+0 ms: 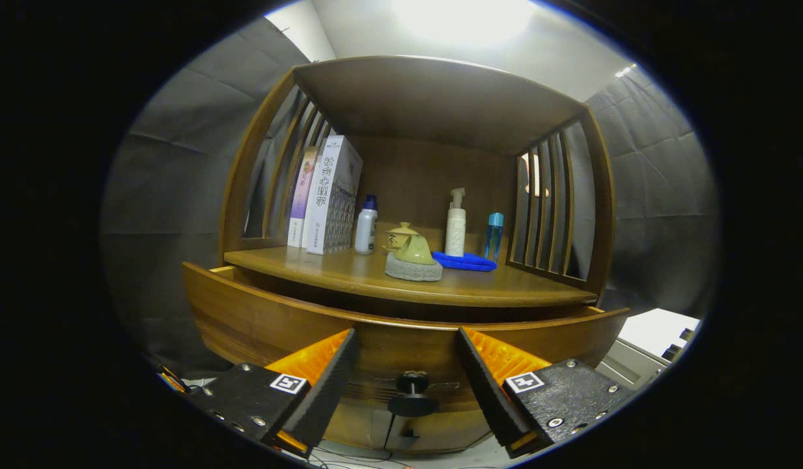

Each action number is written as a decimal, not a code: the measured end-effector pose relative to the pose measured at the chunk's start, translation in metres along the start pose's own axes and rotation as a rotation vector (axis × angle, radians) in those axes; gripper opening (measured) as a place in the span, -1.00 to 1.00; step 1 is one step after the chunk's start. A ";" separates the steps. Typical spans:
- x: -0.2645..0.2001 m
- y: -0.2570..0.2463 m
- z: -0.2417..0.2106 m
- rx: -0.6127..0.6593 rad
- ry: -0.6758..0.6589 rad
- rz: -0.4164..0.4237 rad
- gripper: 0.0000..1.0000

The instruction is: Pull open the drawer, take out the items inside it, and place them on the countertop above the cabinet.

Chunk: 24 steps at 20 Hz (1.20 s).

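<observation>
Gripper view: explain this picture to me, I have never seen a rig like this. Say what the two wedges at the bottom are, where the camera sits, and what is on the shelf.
The camera rides on a hand-held gripper and looks forward along its two fingers, which are the wedges you see. They stand open, holding nothing, with the drawer knob between them, not touched. The drawer is already pulled out a little; its inside is hidden from here. Above it is the wooden countertop of a cabinet. On it stand two books, a white bottle with a blue cap, a green teapot on a grey round pad, a pump bottle, a blue bottle and a blue cloth.
</observation>
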<state>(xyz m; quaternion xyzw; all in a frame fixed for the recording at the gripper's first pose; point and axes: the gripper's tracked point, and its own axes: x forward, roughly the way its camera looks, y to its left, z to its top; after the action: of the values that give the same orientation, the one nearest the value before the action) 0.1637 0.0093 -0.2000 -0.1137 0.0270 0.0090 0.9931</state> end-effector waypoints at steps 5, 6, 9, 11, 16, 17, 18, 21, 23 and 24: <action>0.024 0.000 -0.010 -0.001 0.030 -0.003 0.90; 0.029 0.000 -0.013 -0.008 0.039 -0.003 0.90; 0.046 0.000 -0.013 -0.026 0.039 -0.003 0.90; 0.053 0.000 -0.015 -0.020 0.047 -0.007 0.90; 0.051 0.002 -0.014 -0.036 0.059 0.004 0.89; 0.048 0.004 -0.012 -0.038 0.068 0.022 0.90; 0.044 0.004 -0.005 -0.046 0.066 0.035 0.90; 0.029 0.001 0.034 -0.063 0.025 0.062 0.90; 0.014 0.000 0.073 -0.047 -0.009 0.079 0.90; 0.004 -0.002 0.094 -0.025 -0.029 0.089 0.90</action>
<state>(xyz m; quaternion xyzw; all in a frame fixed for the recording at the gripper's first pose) 0.1726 0.0290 -0.1086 -0.1248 0.0175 0.0550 0.9905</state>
